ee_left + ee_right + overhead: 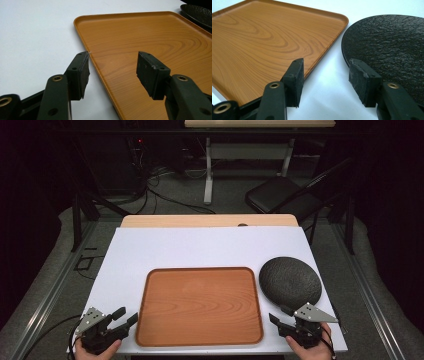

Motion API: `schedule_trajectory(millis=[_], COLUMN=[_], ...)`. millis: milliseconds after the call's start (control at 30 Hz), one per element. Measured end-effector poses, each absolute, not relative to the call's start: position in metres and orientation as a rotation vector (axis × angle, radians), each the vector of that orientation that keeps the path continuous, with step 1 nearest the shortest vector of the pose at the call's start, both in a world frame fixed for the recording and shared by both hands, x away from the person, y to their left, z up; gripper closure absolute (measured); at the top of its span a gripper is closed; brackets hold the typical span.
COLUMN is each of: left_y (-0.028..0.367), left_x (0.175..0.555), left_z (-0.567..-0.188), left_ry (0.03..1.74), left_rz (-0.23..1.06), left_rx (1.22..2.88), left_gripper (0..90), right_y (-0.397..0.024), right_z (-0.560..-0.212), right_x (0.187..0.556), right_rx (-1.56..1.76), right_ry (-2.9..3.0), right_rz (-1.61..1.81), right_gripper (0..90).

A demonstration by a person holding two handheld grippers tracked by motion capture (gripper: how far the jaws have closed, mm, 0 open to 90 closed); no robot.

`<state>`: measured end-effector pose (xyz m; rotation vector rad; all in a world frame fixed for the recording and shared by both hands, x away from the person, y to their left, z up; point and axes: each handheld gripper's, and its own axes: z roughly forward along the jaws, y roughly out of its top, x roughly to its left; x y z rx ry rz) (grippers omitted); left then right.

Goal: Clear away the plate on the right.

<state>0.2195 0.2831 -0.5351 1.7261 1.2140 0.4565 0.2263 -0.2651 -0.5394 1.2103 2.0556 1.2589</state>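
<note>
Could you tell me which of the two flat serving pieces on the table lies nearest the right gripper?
The round black plate, just ahead of the right gripper; the rectangular wooden tray lies further left.

We see the right gripper (pixel 324 75) w/ jaws apart, nothing btwn them, over white table (pixel 329 75); wooden tray (pixel 262 37) left, black textured plate (pixel 387 47) right.

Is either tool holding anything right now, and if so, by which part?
Nothing is held. The left tool stands open over the wooden tray's edge; the right tool is open between tray and black plate.
</note>
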Motion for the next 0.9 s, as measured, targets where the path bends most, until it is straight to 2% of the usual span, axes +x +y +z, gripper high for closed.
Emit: schedule_trajectory(millis=[300,600,900], left_y=[0.283,0.281,0.281], left_x=[0.219,0.220,0.220], left_z=[-0.536,-0.536,-0.537], left_ry=[1.215,1.217,1.224], left_rz=[0.451,0.443,0.442], left_rx=[1.726,1.723,1.724], left_gripper=[43.8,43.2,43.1], right_y=[-0.264,-0.264,-0.273], right_z=[-0.537,-0.525,-0.505], right_x=[0.225,0.224,0.234], right_rx=[1.209,1.226,1.286], right_ry=[2.046,2.015,2.025], right_rz=[1.256,1.234,1.213], right_gripper=[42.6,32.8,30.8])
